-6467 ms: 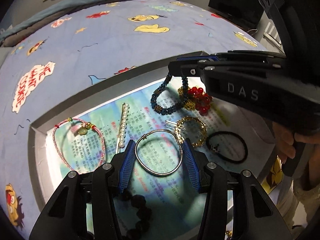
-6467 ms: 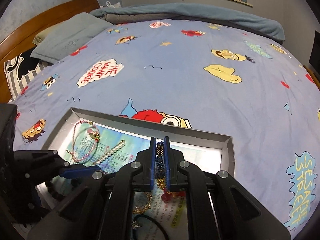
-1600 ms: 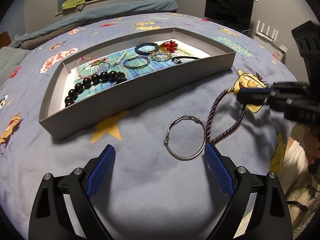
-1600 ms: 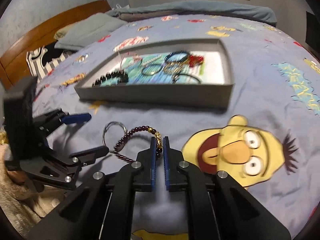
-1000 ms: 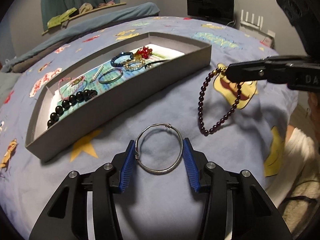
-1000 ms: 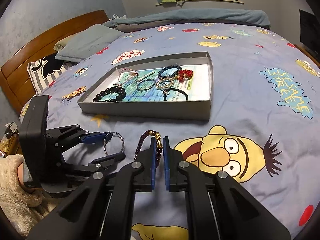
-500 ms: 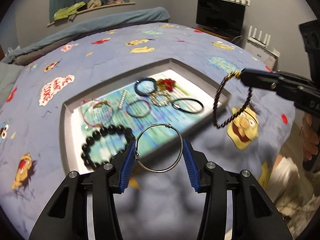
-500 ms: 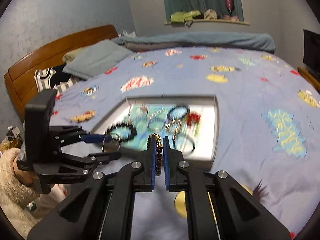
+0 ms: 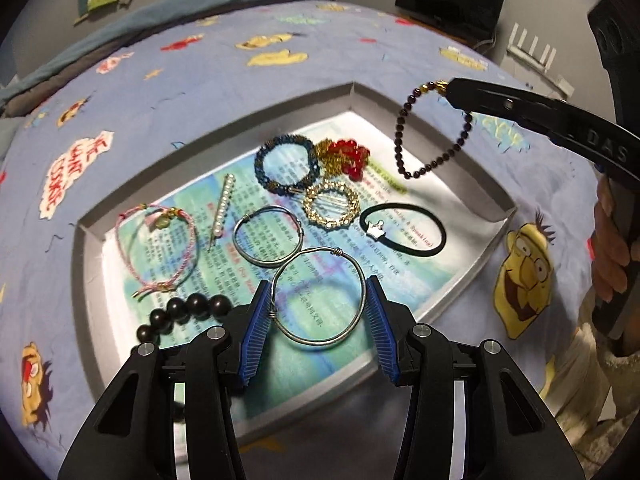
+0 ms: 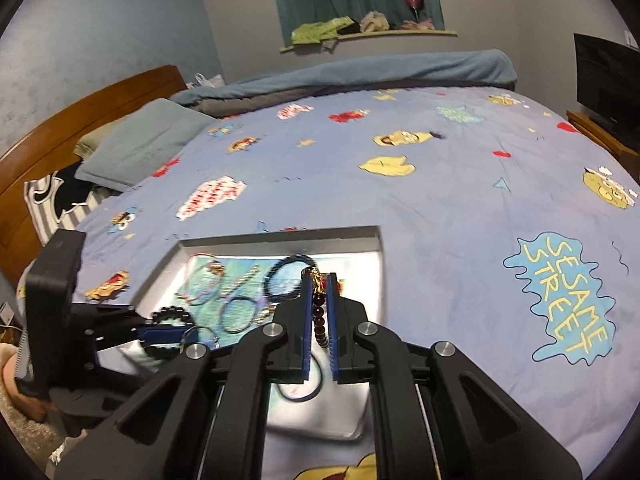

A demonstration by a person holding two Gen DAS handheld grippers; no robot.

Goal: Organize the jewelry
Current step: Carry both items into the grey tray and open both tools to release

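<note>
A silver wire bangle (image 9: pixel 318 297) is pinched across its width between the blue pads of the left gripper (image 9: pixel 319 320), held in the air over the near part of a shallow grey tray (image 9: pixel 420 120) that rests on a blue cartoon-print bedspread (image 9: pixel 168 80). A dark-red beaded bracelet (image 9: pixel 430 132) hangs from the tips of the right gripper (image 10: pixel 319 300), whose jaws are pressed nearly together on its gold clasp end, above the tray's far right corner. Inside the tray, on a printed paper liner, are seen a second silver bangle (image 9: pixel 267 236), a pink cord bracelet (image 9: pixel 158 248), a pearl bar (image 9: pixel 222 210), a blue beaded bracelet (image 9: pixel 286 162), a red bead cluster (image 9: pixel 348 158), a gold ring bracelet (image 9: pixel 331 205), a black hair tie (image 9: pixel 402 230) and large black beads (image 9: pixel 184 310).
</note>
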